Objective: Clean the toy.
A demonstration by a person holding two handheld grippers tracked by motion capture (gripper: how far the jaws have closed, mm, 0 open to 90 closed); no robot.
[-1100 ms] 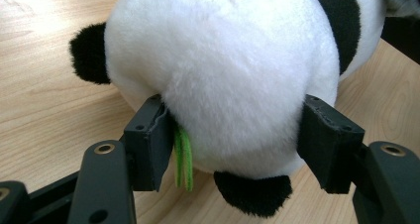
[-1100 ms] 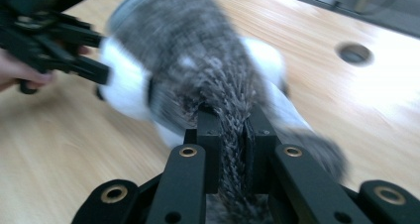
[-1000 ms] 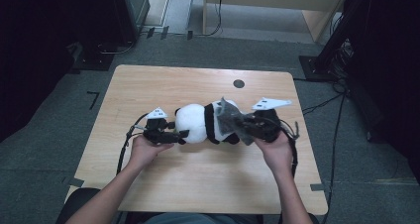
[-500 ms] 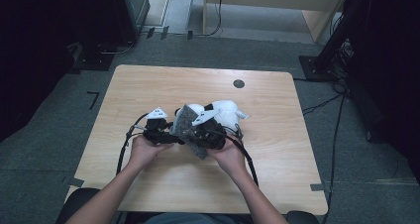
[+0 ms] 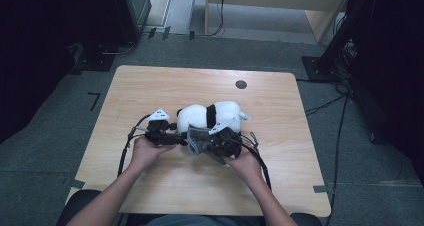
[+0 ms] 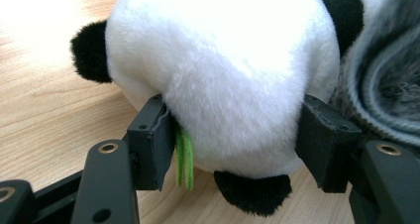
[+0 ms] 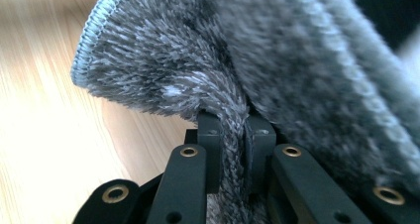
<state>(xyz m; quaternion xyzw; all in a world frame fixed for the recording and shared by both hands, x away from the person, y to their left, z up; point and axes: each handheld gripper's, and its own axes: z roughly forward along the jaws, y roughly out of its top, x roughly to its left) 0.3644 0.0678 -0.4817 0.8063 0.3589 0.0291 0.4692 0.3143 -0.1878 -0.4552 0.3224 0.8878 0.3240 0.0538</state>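
Lying on the table (image 5: 150,86), the panda toy (image 6: 223,65) sits clamped in the left gripper's (image 6: 230,144) fingers; the right gripper's (image 7: 237,149) fingers pinch grey cloth (image 7: 208,60) at its five o'clock.

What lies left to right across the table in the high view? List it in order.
Left hand → left gripper clamped on the plush panda's end → grey fuzzy cloth → right gripper pinching that cloth → right hand.

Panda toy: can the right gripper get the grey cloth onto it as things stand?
Probably yes. The right gripper is shut on the grey cloth, right beside the panda toy, which the left gripper clamps; nothing lies between them.
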